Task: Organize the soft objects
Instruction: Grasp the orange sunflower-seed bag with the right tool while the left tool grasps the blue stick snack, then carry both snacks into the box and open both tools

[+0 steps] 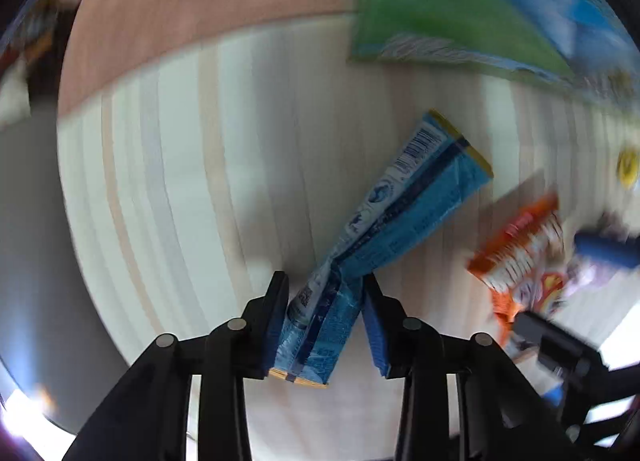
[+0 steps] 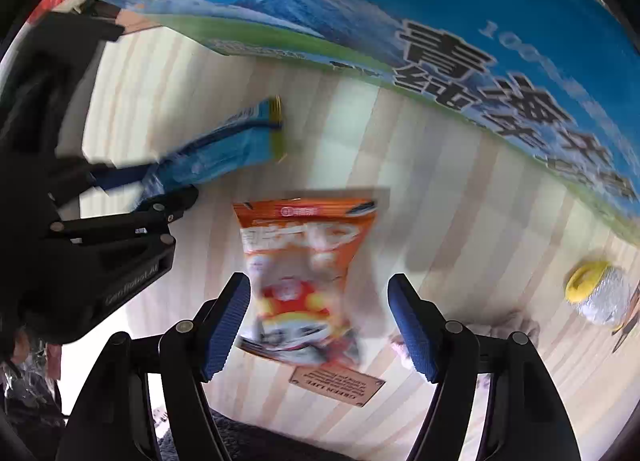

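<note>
Left wrist: blue packet (image 1: 384, 229) between tongs (image 1: 325, 313)

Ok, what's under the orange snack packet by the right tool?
Under the orange snack packet: pale striped wooden tabletop, with a small brown engraved plaque showing past its near edge. Whatever lies directly beneath is covered. The open right tool straddles the packet.

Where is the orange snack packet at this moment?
In the right wrist view, the orange snack packet sits between the open right tongs, over the wooden table, right of the blue packet that the left tongs hold.
</note>
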`<state>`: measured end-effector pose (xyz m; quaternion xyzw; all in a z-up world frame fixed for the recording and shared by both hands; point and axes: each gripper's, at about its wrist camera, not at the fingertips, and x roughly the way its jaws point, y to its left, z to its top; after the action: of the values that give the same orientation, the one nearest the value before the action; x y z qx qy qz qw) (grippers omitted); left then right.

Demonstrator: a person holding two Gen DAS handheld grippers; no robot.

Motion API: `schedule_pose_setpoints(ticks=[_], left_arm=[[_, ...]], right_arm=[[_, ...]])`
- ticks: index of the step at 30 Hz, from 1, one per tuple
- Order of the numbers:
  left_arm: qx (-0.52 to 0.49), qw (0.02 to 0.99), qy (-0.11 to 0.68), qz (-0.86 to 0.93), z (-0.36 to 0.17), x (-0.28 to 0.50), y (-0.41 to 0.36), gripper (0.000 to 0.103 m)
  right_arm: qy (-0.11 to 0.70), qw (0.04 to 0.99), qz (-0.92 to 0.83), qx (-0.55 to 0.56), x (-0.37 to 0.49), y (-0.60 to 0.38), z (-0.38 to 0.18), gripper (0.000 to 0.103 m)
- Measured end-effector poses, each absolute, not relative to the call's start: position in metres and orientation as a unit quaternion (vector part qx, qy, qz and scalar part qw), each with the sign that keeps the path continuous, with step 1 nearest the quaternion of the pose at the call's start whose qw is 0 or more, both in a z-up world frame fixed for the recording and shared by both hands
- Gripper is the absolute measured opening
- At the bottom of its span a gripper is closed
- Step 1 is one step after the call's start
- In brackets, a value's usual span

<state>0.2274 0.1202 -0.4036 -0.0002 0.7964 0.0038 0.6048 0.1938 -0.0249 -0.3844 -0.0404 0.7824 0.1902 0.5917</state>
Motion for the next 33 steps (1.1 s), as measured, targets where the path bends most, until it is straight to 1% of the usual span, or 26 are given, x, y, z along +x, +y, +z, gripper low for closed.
schedule_pose_setpoints(ticks=[3, 7, 10, 12, 13, 14, 16, 17, 20, 26, 31, 33], left_arm=[[-0.052, 0.596, 0.8, 0.043, -0.404, 0.208, 0.136, 0.032], [-0.128, 0.585, 0.797, 0.075, -0.403, 0.184, 0.157, 0.032], [-0.128, 0.581, 0.801, 0.072, -0.404, 0.178, 0.16, 0.033], [-0.106, 0.583, 0.803, 0.069, -0.405, 0.176, 0.152, 0.033], [-0.094, 0.584, 0.803, 0.066, -0.406, 0.176, 0.15, 0.033], [-0.088, 0.589, 0.801, 0.065, -0.405, 0.175, 0.146, 0.032], [-0.075, 0.596, 0.797, 0.063, -0.402, 0.171, 0.139, 0.026], [-0.07, 0.603, 0.793, 0.061, -0.398, 0.171, 0.135, 0.023], [-0.077, 0.619, 0.78, 0.055, -0.384, 0.164, 0.129, 0.021], [-0.092, 0.652, 0.752, 0.039, -0.35, 0.16, 0.138, 0.02], [-0.087, 0.68, 0.728, 0.021, -0.309, 0.141, 0.119, 0.019], [-0.089, 0.69, 0.718, 0.009, -0.288, 0.153, 0.108, 0.019]], right_arm=[[0.787, 0.586, 0.192, -0.018, 0.183, -0.03, -0.384, 0.074], [0.792, 0.582, 0.181, -0.029, 0.167, -0.042, -0.395, 0.074], [0.798, 0.576, 0.175, -0.034, 0.175, -0.028, -0.418, 0.074], [0.79, 0.589, 0.166, -0.051, 0.173, -0.019, -0.417, 0.061], [0.785, 0.595, 0.158, -0.074, 0.17, -0.016, -0.416, 0.048], [0.783, 0.597, 0.157, -0.08, 0.167, -0.002, -0.42, 0.046], [0.786, 0.595, 0.151, -0.074, 0.16, -0.001, -0.42, 0.04], [0.784, 0.597, 0.149, -0.076, 0.157, -0.001, -0.417, 0.039], [0.778, 0.606, 0.15, -0.068, 0.145, -0.011, -0.406, 0.039], [0.766, 0.622, 0.16, -0.027, 0.134, -0.043, -0.373, 0.038], [0.748, 0.64, 0.177, 0.006, 0.131, -0.068, -0.331, 0.038], [0.738, 0.649, 0.182, 0.017, 0.136, -0.081, -0.31, 0.038]])
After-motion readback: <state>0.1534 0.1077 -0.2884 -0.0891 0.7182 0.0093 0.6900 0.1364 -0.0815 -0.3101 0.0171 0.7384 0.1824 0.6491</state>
